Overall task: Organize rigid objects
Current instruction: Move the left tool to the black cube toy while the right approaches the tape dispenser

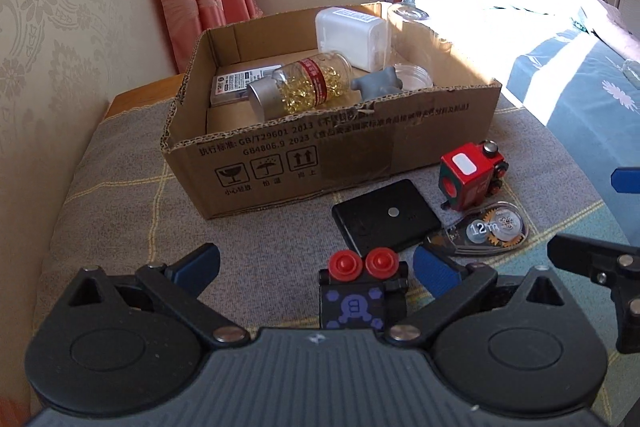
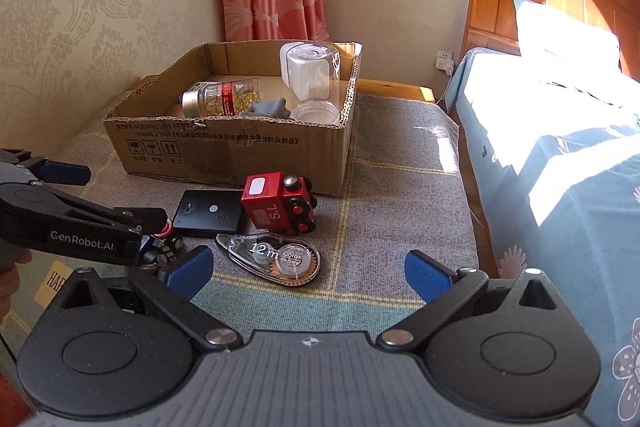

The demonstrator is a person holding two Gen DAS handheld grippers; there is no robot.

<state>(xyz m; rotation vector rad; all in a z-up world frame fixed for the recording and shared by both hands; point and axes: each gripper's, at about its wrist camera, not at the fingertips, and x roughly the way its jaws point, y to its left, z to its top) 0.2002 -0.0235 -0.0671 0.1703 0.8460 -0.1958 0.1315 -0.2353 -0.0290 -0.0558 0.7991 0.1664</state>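
My left claw point(image 1: 316, 269) is hanging spread wide over a black toy car point(image 1: 358, 293) with two round red wheels, its ribbed blue pads clear of it on both sides. My right claw point(image 2: 310, 269) is also gaping, gripping nothing, above the teardrop tape dispenser point(image 2: 274, 257) of clear plastic. Beside that are lying a flat black case point(image 2: 210, 213) and a glossy red toy train point(image 2: 280, 205), all on the woven checked cloth point(image 2: 384, 187). The corrugated box point(image 1: 320, 155) behind is holding a capsule bottle point(image 1: 304, 83), a clear jar point(image 2: 312, 71), a white block point(image 1: 350, 37) and a grey lump point(image 1: 378, 85) I am struggling to identify. My own frame is hiding the car's lower half.
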